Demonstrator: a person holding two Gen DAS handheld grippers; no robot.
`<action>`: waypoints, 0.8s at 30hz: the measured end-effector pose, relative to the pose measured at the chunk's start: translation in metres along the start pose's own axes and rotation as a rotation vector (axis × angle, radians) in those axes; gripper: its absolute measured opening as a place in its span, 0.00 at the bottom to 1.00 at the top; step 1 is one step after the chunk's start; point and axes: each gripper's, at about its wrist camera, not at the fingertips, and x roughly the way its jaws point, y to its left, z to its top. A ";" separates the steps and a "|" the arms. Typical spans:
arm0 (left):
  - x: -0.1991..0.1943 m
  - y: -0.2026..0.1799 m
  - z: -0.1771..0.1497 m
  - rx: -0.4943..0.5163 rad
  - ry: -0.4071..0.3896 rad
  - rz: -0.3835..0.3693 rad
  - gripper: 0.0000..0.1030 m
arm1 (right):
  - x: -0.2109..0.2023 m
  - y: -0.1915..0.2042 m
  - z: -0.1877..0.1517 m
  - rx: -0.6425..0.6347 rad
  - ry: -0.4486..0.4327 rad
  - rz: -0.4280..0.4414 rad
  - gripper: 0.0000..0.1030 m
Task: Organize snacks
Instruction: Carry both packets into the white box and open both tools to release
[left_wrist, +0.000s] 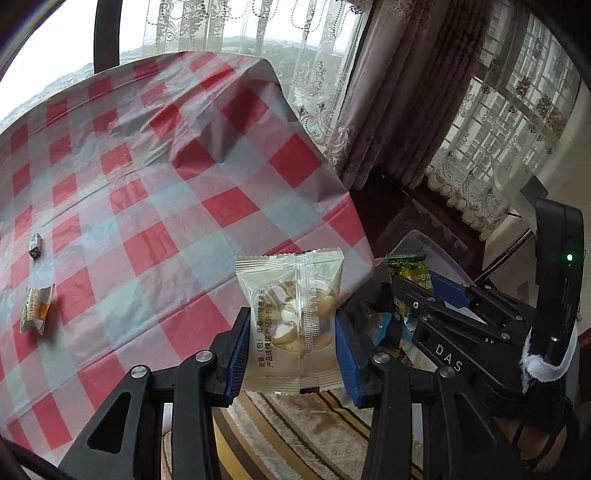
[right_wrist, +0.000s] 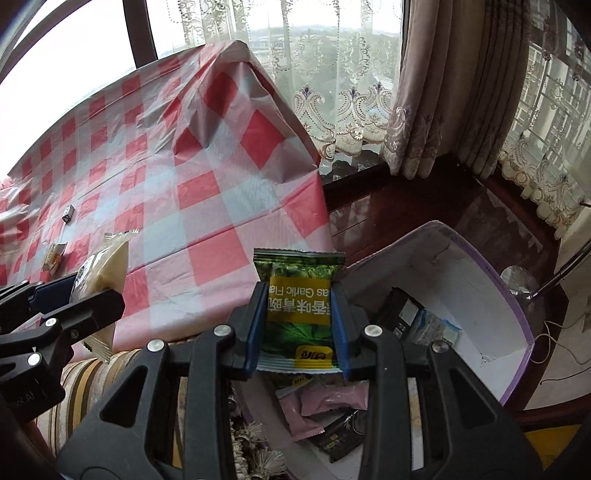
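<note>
Cream-coloured translucent snack packet (left_wrist: 291, 321), printed with Chinese text, is sitting upright between the blue pads of the left gripper (left_wrist: 291, 332), whose jaws are clamping it by its side edges; pale round pieces are showing through the wrapper. It is hanging off the table's near edge, above a striped rug (left_wrist: 295, 435). Just to its right, the right gripper (right_wrist: 298, 325) is pinching a green garlic-flavour pea packet (right_wrist: 299, 310) the same way, printed face toward the camera and upside down. Both grippers are pointing steeply downward, side by side and close together. Below and right of the green packet, a white box with a purple rim (right_wrist: 517, 314) is standing on a dark wooden ledge, holding pink and dark packets (right_wrist: 325, 406). Back on the red-and-white checked tablecloth (left_wrist: 166, 184), two small snacks are lying well apart from the grippers: an orange-and-white wrapper (left_wrist: 37, 310) and a small black-and-white candy (left_wrist: 35, 245). Lace curtains (right_wrist: 332, 92) are hanging behind.
</note>
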 end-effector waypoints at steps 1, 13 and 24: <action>0.001 -0.007 -0.001 0.014 0.005 -0.013 0.42 | 0.000 -0.009 -0.001 0.014 0.001 -0.009 0.35; 0.012 -0.063 -0.003 0.091 0.060 -0.182 0.54 | -0.014 -0.054 -0.003 0.143 -0.015 -0.064 0.57; -0.007 -0.020 -0.007 -0.036 -0.010 -0.122 0.63 | -0.022 -0.024 -0.003 0.118 -0.039 -0.011 0.70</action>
